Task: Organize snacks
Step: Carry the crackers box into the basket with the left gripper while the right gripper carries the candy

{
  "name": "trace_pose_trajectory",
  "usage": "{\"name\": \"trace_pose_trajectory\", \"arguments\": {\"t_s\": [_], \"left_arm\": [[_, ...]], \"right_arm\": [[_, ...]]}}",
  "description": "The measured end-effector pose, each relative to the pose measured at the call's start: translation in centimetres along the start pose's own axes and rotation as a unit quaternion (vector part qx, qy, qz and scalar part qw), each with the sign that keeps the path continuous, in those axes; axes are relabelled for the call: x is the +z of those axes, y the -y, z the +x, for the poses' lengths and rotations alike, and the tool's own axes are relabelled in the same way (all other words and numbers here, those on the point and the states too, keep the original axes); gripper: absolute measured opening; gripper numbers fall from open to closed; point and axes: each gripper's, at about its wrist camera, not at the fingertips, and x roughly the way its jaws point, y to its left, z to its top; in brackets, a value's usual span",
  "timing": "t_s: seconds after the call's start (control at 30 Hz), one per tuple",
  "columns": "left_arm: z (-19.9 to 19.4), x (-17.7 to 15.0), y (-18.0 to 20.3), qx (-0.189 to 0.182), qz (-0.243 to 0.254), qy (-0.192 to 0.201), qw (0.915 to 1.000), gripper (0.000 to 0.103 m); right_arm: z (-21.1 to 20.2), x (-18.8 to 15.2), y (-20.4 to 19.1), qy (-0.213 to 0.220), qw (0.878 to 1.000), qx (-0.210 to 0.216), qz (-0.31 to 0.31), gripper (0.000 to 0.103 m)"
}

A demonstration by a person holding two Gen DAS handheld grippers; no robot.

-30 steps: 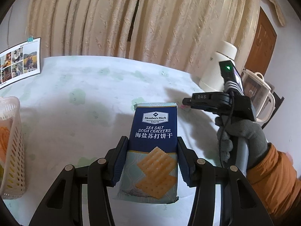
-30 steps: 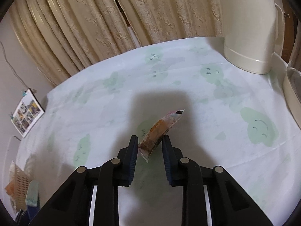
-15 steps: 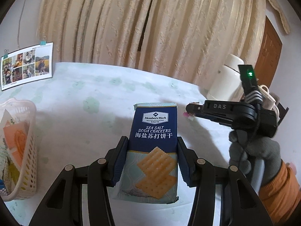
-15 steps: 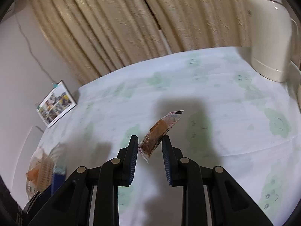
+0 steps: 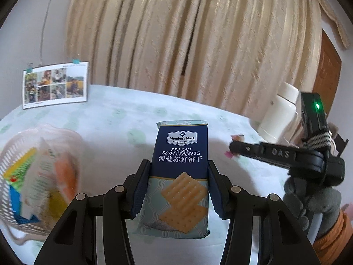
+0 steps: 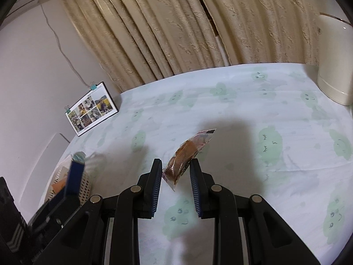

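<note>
My left gripper (image 5: 179, 172) is shut on a blue pack of sea salt soda crackers (image 5: 179, 176), held upright above the table. A pale mesh basket (image 5: 13, 198) holding several snack packs sits low at the left in the left wrist view. My right gripper (image 6: 176, 170) is shut on a small clear wrapper with a brown snack (image 6: 187, 153), held tilted over the tablecloth. The right gripper (image 5: 233, 148) also shows at the right in the left wrist view, held by a gloved hand (image 5: 308, 205). The cracker pack (image 6: 75, 176) and basket (image 6: 85, 185) appear at lower left in the right wrist view.
A white tablecloth (image 6: 253, 101) with green smiley prints covers the table. A photo calendar (image 5: 55, 86) stands at the far left edge. A white kettle (image 5: 280, 114) stands at the far right, also seen as the kettle (image 6: 335, 61). Beige curtains (image 5: 187, 33) hang behind.
Both grippers have swung left toward the basket with their snacks still held. The basket now shows much larger in the left wrist view, and the kettle has slid toward the right edge.
</note>
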Motion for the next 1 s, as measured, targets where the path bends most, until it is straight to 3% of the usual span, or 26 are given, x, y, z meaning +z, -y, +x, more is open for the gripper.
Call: {"name": "trace_pose_trajectory", "arguments": {"t_s": [0.53,0.77,0.9,1.0], "left_arm": [[-5.5,1.5,-9.0,0.115,-0.054,0.046,0.9908,0.051],[-6.3,0.9,-11.8,0.142,-0.077,0.042,0.9859,0.051],[-6.6,0.4,-13.1,0.149,-0.100,0.042,0.9829,0.061],[-7.2,0.4,-13.9,0.154,-0.103,0.049,0.9814,0.061]], "right_arm": [[-1.2,-1.3,-2.8,0.002,0.999,0.035,-0.012,0.024],[-1.3,-1.7,-4.5,0.001,0.999,0.051,-0.020,0.024],[-1.2,-2.0,-5.8,-0.002,0.998,0.057,-0.029,0.024],[-1.1,-2.2,-7.0,-0.005,0.997,0.065,-0.037,0.024]]}}
